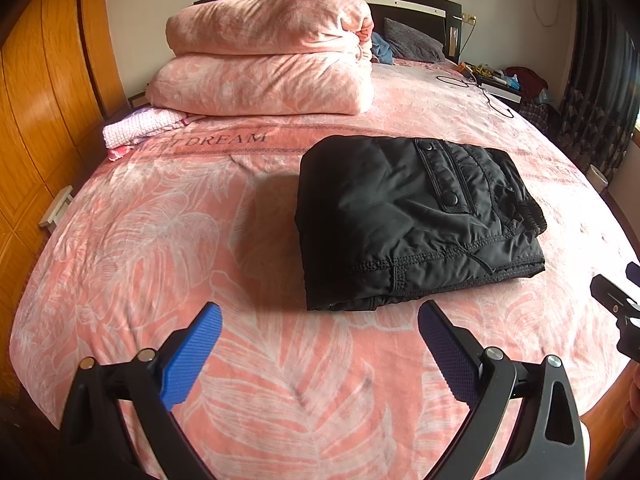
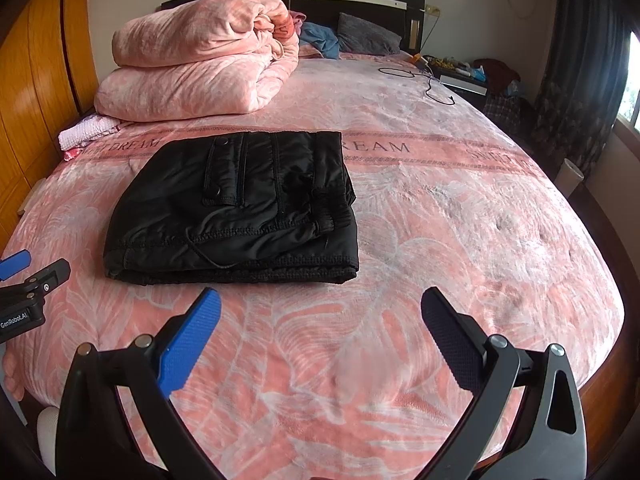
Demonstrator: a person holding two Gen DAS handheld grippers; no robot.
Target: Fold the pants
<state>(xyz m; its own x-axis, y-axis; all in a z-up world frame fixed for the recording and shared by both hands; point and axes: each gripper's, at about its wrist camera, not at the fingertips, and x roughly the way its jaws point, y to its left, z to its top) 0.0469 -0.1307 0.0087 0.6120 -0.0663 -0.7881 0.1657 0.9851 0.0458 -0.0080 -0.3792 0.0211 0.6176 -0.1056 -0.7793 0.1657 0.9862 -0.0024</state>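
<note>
Black pants (image 1: pixel 416 216) lie folded into a compact rectangle on the pink leaf-print bed (image 1: pixel 168 240). They also show in the right wrist view (image 2: pixel 236 208), with the waistband and a snap pocket on top. My left gripper (image 1: pixel 320 316) is open and empty, held above the bed just in front of the pants. My right gripper (image 2: pixel 320 300) is open and empty, in front of the pants' near right corner. Each gripper shows at the edge of the other's view: the right one (image 1: pixel 616 300), the left one (image 2: pixel 28 280).
A folded pink quilt (image 1: pixel 264 52) is stacked at the head of the bed, with a pink-white cloth (image 1: pixel 136 128) beside it. A black cable (image 2: pixel 424 80) lies at the far right. A wooden wardrobe (image 1: pixel 40 100) stands left; a nightstand (image 2: pixel 464 76) and curtains (image 2: pixel 576 80) stand right.
</note>
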